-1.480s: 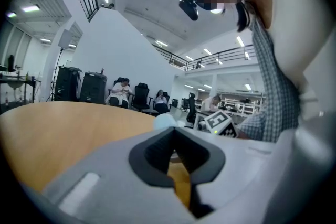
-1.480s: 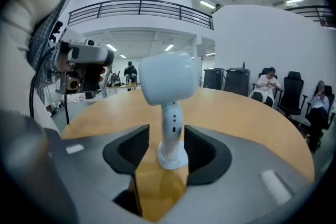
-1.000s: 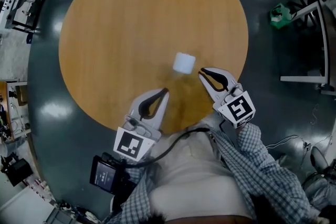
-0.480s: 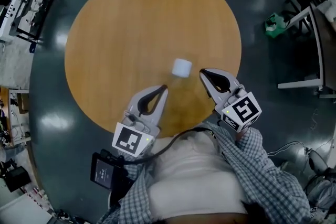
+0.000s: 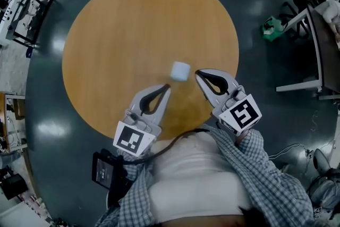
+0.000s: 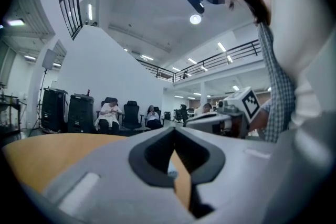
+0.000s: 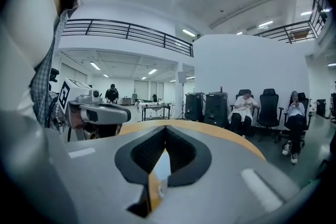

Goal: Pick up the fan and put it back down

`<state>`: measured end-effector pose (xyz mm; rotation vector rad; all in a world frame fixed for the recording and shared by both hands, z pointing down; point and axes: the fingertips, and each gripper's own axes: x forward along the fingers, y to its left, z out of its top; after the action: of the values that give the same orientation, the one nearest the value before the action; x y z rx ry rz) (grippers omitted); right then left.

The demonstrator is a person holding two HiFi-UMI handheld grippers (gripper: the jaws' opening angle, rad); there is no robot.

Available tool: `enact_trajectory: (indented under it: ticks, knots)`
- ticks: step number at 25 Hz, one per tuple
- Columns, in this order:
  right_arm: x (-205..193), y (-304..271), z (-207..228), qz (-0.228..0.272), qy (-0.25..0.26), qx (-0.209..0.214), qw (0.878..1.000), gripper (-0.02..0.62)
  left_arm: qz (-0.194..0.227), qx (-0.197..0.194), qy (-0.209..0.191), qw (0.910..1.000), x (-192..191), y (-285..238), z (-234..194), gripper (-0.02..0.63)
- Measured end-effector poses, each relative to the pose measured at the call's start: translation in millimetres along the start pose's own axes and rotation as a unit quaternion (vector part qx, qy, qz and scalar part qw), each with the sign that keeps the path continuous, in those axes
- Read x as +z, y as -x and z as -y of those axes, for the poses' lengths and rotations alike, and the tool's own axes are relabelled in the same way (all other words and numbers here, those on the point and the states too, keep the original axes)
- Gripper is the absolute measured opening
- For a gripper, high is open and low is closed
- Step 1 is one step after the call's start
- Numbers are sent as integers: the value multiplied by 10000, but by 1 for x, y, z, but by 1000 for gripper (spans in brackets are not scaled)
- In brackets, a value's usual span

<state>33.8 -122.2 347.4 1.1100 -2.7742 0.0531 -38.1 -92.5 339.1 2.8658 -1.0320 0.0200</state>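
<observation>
Close to the person, the left hand-held gripper [image 5: 167,89] and the right hand-held gripper [image 5: 197,74] both have jaws pressed together, empty. To lift well, I think one must spread first, then close gently. Just beyond, the fan [image 5: 180,70], a small white block, stands on the wooden surface [image 5: 133,24].

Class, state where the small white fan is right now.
In the head view, the small white fan sits on the round wooden table, right of centre, just left of the right gripper, with a gap between them.
</observation>
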Motion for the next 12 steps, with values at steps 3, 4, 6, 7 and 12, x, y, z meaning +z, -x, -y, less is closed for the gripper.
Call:
enact_trajectory:
  ticks: [3,4,6,7,12]
  knots:
    - [2,5,3,33,64,-48,10000,3,43,10,3,10000,1,-4,1,0]
    - [4,6,4,46,64,-83,9999,3,55,10,0,10000,2,-4,1,0]
    - [7,6,4,69,70,-129,9999,3,57,0,-4,10000,2,-2,0,0]
    - [9,5,4,76,81,-142,9998,3,53,-9,-6,10000,3,-1,0,0]
    - [14,5,2,83,132,-182,9997,3,60,-35,-9,10000,5,3,0,0]
